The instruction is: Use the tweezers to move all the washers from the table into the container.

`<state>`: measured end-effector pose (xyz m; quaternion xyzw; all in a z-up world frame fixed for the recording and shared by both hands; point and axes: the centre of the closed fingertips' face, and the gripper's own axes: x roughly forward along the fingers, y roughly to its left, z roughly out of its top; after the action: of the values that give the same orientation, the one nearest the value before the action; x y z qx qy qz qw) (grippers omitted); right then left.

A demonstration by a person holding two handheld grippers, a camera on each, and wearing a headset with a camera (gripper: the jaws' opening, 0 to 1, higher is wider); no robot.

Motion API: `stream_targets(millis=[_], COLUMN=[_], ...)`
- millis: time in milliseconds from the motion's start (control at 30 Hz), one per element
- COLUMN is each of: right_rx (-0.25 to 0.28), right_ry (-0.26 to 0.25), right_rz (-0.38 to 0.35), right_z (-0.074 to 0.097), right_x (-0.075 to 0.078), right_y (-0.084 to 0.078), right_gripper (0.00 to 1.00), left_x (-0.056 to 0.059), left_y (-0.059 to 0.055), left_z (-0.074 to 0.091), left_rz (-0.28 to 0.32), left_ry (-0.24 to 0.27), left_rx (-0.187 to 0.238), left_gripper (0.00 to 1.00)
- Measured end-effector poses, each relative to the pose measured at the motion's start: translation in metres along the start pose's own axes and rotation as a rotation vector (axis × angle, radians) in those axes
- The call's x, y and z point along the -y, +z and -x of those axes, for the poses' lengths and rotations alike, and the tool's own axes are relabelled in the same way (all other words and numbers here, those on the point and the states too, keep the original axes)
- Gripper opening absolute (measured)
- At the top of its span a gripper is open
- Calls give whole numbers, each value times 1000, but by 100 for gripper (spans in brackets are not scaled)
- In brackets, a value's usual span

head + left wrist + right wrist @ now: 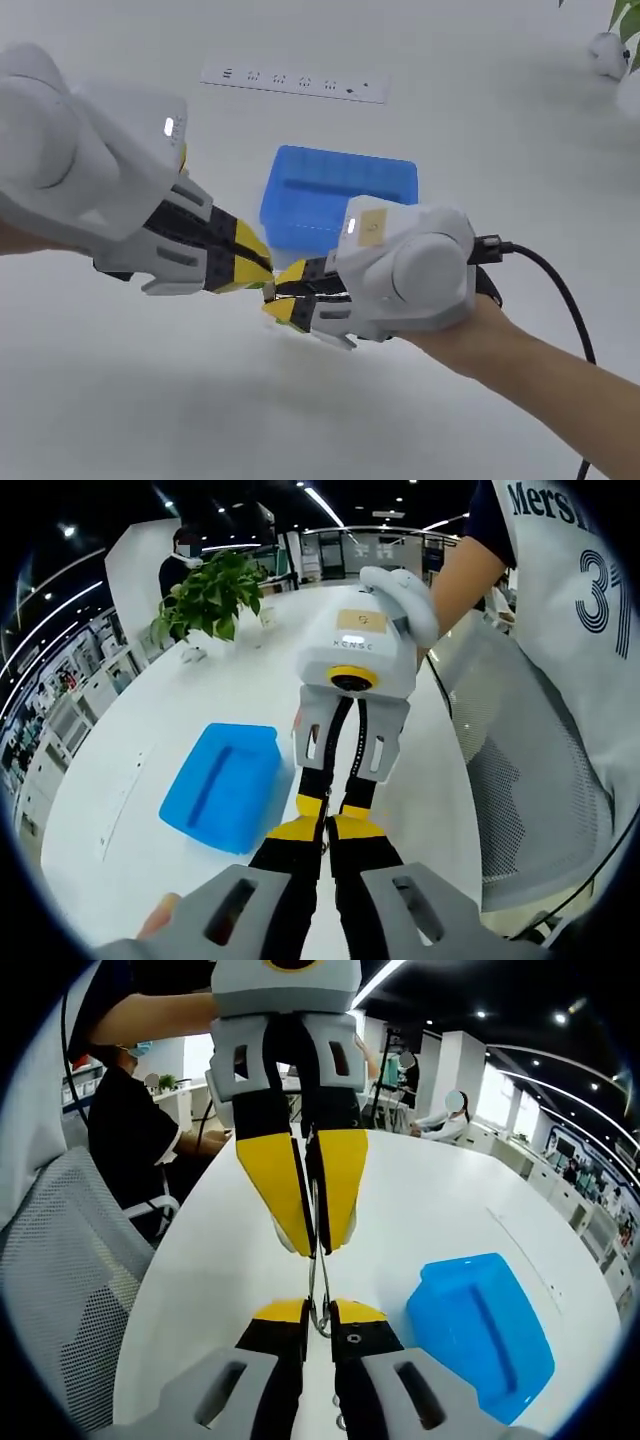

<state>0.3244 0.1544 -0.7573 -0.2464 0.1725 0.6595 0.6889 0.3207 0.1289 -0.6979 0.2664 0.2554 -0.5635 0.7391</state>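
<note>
Just in front of the blue container (pixel 340 190), my left hand-held gripper (pixel 264 264) and right hand-held gripper (pixel 283 291) meet tip to tip, both pinched narrow on the tweezers (pixel 316 1280), seemingly to reseat them before any pickup.

Open-plan office, long white tables (pixel 440 1210), mesh chairs (pixel 70 1270), ceiling strip lights (pixel 322 505), potted plant (pixel 205 595)

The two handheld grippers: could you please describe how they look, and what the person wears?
Both the left gripper and the right gripper have rounded white housings and black fingers with yellow tips. A black cable leaves the right one, which carries a tan label. The person wears a white jersey with dark lettering.
</note>
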Motion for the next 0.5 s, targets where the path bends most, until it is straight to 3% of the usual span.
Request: stream_targets(millis=[267,500], right_rx=[0,18], right_ry=[-33,-89], right_rz=[27,41], right_z=[14,32], right_x=[8,27], right_y=[10,23], right_gripper=[9,9], left_x=[-5,-18], left_y=[16,38], left_z=[6,14], left_rz=[-36,-84], left_ry=[0,11], left_rx=[4,6], left_gripper=[6,6])
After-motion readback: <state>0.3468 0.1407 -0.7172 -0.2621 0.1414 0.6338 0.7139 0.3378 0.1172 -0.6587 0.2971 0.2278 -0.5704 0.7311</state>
